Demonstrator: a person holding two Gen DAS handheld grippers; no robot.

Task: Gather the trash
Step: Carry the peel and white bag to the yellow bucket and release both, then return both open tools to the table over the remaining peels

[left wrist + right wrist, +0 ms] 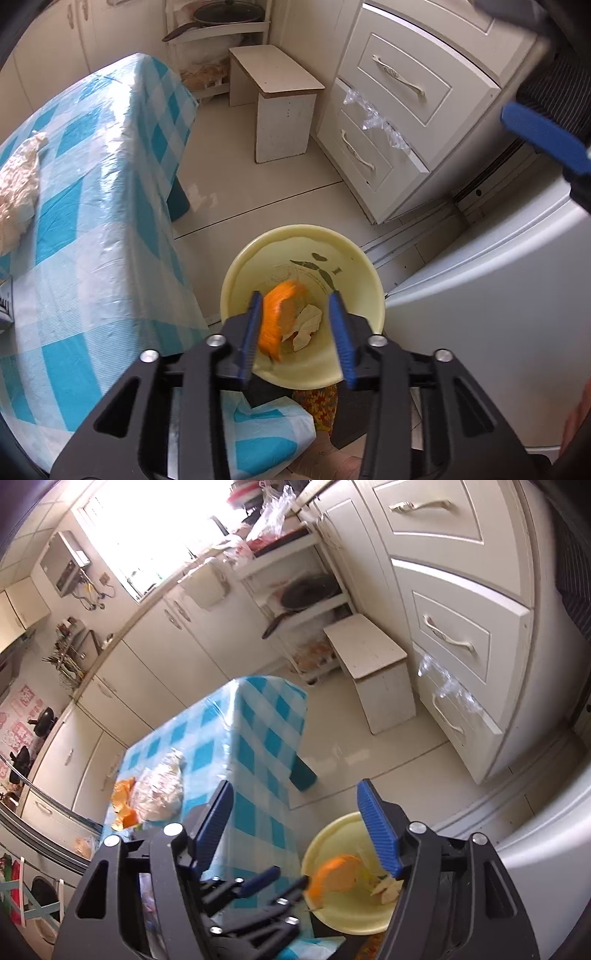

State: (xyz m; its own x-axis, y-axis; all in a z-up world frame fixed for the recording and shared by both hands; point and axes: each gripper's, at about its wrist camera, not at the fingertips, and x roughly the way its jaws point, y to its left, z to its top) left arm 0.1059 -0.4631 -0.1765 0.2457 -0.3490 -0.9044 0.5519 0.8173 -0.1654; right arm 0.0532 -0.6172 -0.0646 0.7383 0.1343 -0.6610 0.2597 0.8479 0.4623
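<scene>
Your left gripper (297, 332): jaws apart above yellow bin (236, 273), orange peel (275, 314) between, unpressed. Your right gripper (295, 819): apart, empty.

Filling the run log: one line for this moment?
left claw: open over bin | orange peel: dropping in | right claw: open, empty

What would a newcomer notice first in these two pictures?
Probably the bright orange peel, blurred, between the open left gripper fingers over the yellow bin on the floor. Next, the blue-checked tablecloth beside the bin, with more orange peel and a plastic bag lying on it.
</scene>
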